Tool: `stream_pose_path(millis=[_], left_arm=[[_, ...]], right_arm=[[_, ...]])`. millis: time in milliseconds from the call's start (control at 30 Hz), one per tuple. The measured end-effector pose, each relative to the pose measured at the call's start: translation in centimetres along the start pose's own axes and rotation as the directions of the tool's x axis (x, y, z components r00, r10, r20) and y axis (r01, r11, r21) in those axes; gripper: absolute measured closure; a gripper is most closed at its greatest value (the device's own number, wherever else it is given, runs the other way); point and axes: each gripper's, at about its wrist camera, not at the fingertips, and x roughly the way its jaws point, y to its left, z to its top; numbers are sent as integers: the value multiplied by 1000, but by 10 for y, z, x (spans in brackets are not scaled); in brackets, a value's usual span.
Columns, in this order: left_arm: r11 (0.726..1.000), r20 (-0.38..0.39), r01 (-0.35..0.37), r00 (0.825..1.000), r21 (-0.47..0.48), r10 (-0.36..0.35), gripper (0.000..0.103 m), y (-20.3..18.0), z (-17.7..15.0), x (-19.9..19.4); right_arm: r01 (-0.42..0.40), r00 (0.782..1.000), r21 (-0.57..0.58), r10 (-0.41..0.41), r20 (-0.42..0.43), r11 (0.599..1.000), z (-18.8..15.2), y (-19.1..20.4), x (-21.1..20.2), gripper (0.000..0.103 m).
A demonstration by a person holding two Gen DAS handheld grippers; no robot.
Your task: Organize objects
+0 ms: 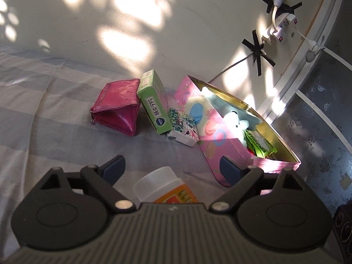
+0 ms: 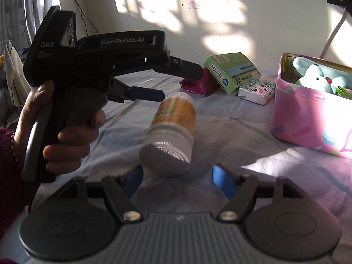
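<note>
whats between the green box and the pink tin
A small patterned packet lies between the green box and the pink tin, shown in both wrist views.

Bed sheet (image 1: 55,101), striped in pale blue and grey, creased, partly sunlit. Cream wall (image 1: 154,22) behind it, dappled with light. Power strip (image 1: 283,27) fixed to the wall, its cables held by crossed black tape (image 1: 258,54). Dark floral panel (image 1: 319,136) at right.
</note>
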Motion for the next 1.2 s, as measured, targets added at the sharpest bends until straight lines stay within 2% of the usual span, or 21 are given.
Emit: stream_pose_path(millis=[67, 133, 200, 233, 300, 333, 367, 433, 533, 633, 700, 800, 867, 900, 967, 1000, 1100, 1200], left_arm=[[1000, -38, -6, 999, 27, 7, 30, -1, -4, 5], [999, -61, -21, 998, 43, 24, 40, 0, -11, 5], [1000, -58, -3, 998, 17, 4, 41, 5, -18, -2], [1000, -47, -4, 999, 2, 5, 42, 5, -22, -9], [1000, -16, -24, 1000, -19, 23, 41, 5, -30, -23], [1000, -19, -11, 1000, -25, 11, 42, 5, -33, -28], [1000, -19, 5, 1000, -28, -5, 39, 4, -34, -31], [999, 2, 7, 1000, -32, -7, 32, 0, -32, -37], [999, 36, 19, 999, -47, -18, 22, -7, -25, -41], [1000, 45, 5, 999, -18, -4, 19, -17, -18, -37], [999, 36, -24, 999, 22, 23, 16, -19, -12, -31], [994, 2, -40, 999, 98, 40, 16, -20, 1, -17], [987, -22, -60, 998, 148, 64, 19, -17, 8, -7], [985, -44, -54, 997, 164, 62, 21, -15, 9, -3], [983, -94, -23, 995, 181, 40, 43, -12, 8, 3], [981, -108, -12, 994, 193, 34, 46, -13, 4, 3], [972, -91, 13, 996, 236, 9, 50, -17, -8, -7], [978, -87, 60, 995, 202, -43, 50, -17, -17, -22]], right_arm=[[-10, 1000, 5, 10, 3, 1000, 0, 0, 1, 31], [-15, 1000, 1, 15, 11, 1000, 0, 0, 3, 45], [-9, 1000, -4, 9, 15, 1000, 0, -1, 1, 62], [-1, 1000, 1, 1, 27, 1000, -1, -4, -3, 63], [1, 998, 22, -3, 58, 1000, -4, -13, -15, 61], [22, 996, 36, -25, 83, 999, -7, -19, -23, 60], [50, 994, 47, -54, 94, 998, -9, -24, -28, 56], [69, 993, 73, -76, 93, 995, -13, -33, -35, 54], [29, 995, 95, -38, 95, 995, -13, -35, -39, 49], [-30, 995, 71, 23, 99, 997, -12, -24, -37, 35], [-60, 994, 52, 55, 95, 997, -7, -14, -30, 21], [-60, 996, 14, 58, 68, 998, 2, 6, -13, 20], [-43, 998, -15, 43, 47, 999, 5, 16, 1, 21], [-23, 999, -27, 24, 37, 999, 6, 20, 7, 25], [11, 1000, -35, -10, 20, 999, 8, 21, 17, 30], [14, 1000, -28, -13, 22, 1000, 8, 20, 17, 30], [74, 995, -34, -72, 67, 997, 4, 6, 0, 28], [115, 987, 16, -116, 112, 993, -6, -21, -25, 25]])
